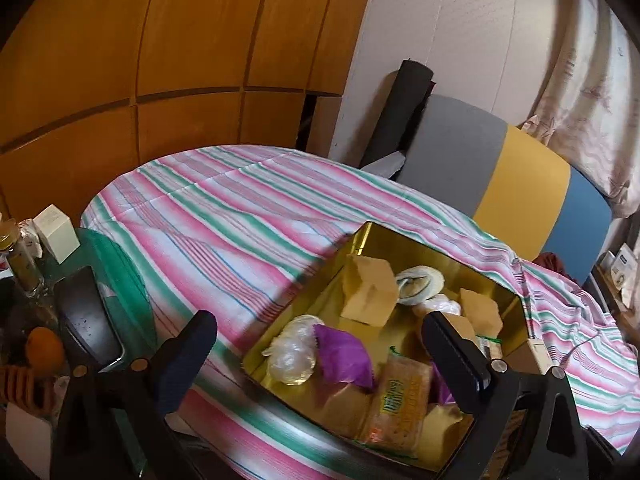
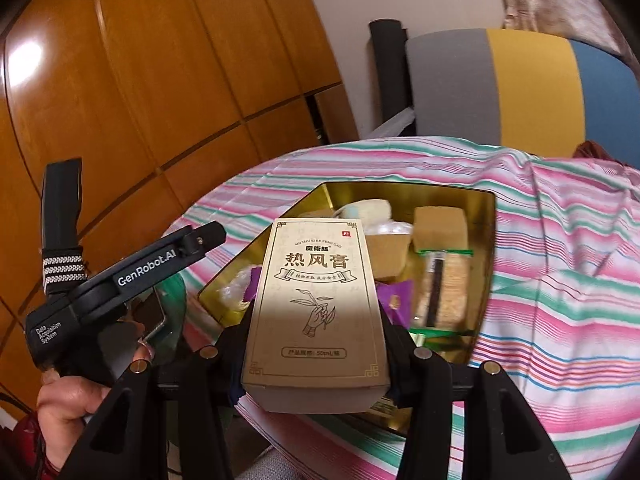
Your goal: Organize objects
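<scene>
Clamped in the right gripper (image 2: 316, 364), jaws partly closed on both long sides: a tall beige carton (image 2: 318, 300), poised above the near rim of the gold tin (image 2: 486, 240). Best kept level and lowered into the bare patch, probably beside the purple wrapper (image 2: 396, 300). Left gripper (image 1: 320, 344) gaping wide, holding nothing, above the tin's near corner. Crowding inside: cracker packet (image 2: 448, 288), tan blocks (image 2: 440, 228). Beyond, striped cloth (image 1: 240, 200), chair (image 1: 520, 184), wooden cabinet (image 1: 160, 40).

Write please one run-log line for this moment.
right gripper: shut on beige box | left gripper: open, holds nothing | gold tin: open on striped cloth, partly filled
</scene>
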A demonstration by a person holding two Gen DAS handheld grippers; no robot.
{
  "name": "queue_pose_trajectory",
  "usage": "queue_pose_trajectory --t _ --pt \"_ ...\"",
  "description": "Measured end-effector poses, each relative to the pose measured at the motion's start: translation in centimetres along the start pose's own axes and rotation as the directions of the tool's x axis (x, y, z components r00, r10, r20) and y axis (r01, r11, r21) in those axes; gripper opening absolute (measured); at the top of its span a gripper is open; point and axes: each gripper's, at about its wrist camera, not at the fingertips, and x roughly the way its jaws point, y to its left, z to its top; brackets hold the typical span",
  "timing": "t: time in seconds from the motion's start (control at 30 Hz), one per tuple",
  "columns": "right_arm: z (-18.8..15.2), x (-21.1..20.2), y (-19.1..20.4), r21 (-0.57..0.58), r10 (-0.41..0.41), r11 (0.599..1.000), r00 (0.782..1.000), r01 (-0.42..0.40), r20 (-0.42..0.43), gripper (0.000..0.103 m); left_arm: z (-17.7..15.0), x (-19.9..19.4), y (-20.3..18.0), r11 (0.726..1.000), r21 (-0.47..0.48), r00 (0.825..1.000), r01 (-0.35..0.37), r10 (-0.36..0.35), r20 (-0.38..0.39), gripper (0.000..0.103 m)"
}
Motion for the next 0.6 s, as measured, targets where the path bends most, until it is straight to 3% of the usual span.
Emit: queue_pose_trajectory --t 0.3,0.6 --pt "-0.3 3.5 0.2 0.053 0.037 0.998 0.994 -0.032 -0.104 0.051 0.4 -0.3 1.6 0.998 -0.062 1.0 -0.029 0.029 0.002 0.103" --pt "0.3 5.5 -2.2 0.034 -0.114 0.992 0.985 0.119 -0.126 0.051 -0.2 0.0 1.1 0.999 -0.054 1.0 -0.008 0.007 -0.027 0.103"
